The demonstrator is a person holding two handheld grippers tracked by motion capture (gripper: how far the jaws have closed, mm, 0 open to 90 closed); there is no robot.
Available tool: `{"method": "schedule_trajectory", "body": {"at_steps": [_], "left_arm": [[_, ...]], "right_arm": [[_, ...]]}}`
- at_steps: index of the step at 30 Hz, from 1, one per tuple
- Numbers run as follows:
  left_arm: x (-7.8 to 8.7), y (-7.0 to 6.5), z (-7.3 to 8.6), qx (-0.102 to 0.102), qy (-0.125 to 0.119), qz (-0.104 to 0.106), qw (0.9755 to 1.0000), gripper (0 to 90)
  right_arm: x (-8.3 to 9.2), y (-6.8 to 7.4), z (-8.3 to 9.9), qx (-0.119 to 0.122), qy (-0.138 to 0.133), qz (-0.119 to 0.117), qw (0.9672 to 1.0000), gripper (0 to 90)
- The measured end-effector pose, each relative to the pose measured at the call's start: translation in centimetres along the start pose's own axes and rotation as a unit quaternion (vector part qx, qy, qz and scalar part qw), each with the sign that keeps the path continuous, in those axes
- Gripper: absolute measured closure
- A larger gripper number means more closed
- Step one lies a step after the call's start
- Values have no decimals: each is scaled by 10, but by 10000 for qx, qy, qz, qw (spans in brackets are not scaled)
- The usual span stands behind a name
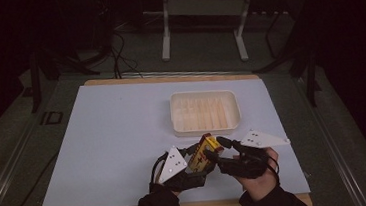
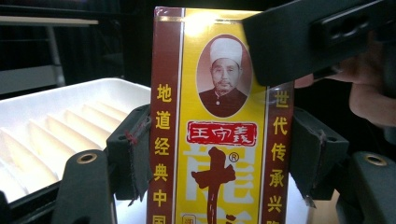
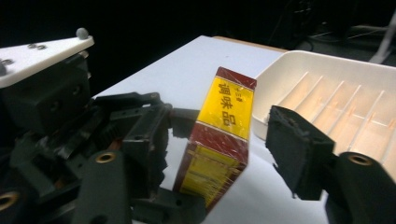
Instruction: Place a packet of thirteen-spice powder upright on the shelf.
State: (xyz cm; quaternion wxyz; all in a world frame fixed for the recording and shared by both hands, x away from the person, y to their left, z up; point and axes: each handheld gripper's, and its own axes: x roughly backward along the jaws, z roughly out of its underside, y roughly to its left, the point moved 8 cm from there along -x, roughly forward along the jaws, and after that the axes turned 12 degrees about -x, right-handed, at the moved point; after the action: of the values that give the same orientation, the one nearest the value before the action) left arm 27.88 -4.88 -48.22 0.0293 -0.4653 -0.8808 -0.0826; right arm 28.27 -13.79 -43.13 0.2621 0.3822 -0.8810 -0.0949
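A yellow and dark-red carton (image 1: 204, 152) with Chinese print is held just above the white table near its front edge. My left gripper (image 1: 196, 163) is shut on it: in the left gripper view both pads (image 2: 133, 156) press the carton's (image 2: 219, 140) sides. My right gripper (image 1: 217, 148) reaches in from the right. In the right gripper view the carton (image 3: 222, 130) stands tilted between its jaws, and the right pad (image 3: 296, 151) is clearly apart from it. The right gripper (image 3: 224, 140) is open. One of its jaws crosses the top right of the left gripper view.
A white ribbed tray (image 1: 204, 112) sits just beyond the carton, seen also as the tray (image 2: 56, 126) on the left and the tray (image 3: 345, 102) on the right. The left gripper's grey plate (image 3: 42, 56) stands close on the left. Dark floor and a metal stand (image 1: 200, 11) lie past the table's far edge.
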Motion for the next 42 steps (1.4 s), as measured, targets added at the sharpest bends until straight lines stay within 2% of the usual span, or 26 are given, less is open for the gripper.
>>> {"method": "schedule_trajectory", "body": {"at_steps": [3, 5, 6, 9, 12, 17, 23, 26, 30, 31, 32, 34, 36, 42], "left_arm": [[-3, -1, 1, 60, 3, -8, 10000, 326], [-4, 0, 1, 64, -34, -53, 10000, 325], [-5, 0, 1, 97, -41, -44, 9999, 324], [-6, -1, 3, 14, 14, -150, 9999, 324], [-7, -1, 5, 49, 47, -114, 9999, 322], [-8, 1, 5, 99, 43, -34, 9999, 319], [-7, 4, 4, 141, 108, 27, 9998, 290], [-6, 3, 1, 16, 191, 76, 9998, 262], [-4, 6, 1, -81, 285, -10, 9996, 172], [-3, 7, 2, -55, 340, -46, 9994, 143], [-3, 8, 1, 90, 354, 51, 9993, 131], [-3, 10, 3, 274, 513, 139, 9982, 29], [0, 13, 3, 164, 549, 4, 9984, 20], [8, 20, 4, 199, 523, -114, 9984, 19]], "right_arm": [[-4, 1, 1, -29, -3, 99, 9999, 495], [-5, 0, 2, -60, -67, 301, 9995, 562], [-4, -1, 2, -117, -96, 327, 9994, 589], [-5, -2, 3, -298, -57, 380, 9988, 636], [-6, 0, 4, -316, -64, 480, 9983, 660], [-8, 4, 3, -215, -87, 678, 9974, 673], [-10, 6, 0, -135, -39, 711, 9974, 674], [-10, 6, -3, -155, -52, 696, 9974, 675], [-8, 6, -7, -150, -76, 702, 9974, 674], [-7, 5, -8, -169, -97, 694, 9974, 674], [-7, 5, -9, -151, -112, 705, 9973, 674], [-6, 4, -12, -155, -150, 740, 9970, 674], [-5, 2, -15, -143, -175, 795, 9966, 674], [-1, -5, -29, -58, -409, 1000, 9941, 674]]}}
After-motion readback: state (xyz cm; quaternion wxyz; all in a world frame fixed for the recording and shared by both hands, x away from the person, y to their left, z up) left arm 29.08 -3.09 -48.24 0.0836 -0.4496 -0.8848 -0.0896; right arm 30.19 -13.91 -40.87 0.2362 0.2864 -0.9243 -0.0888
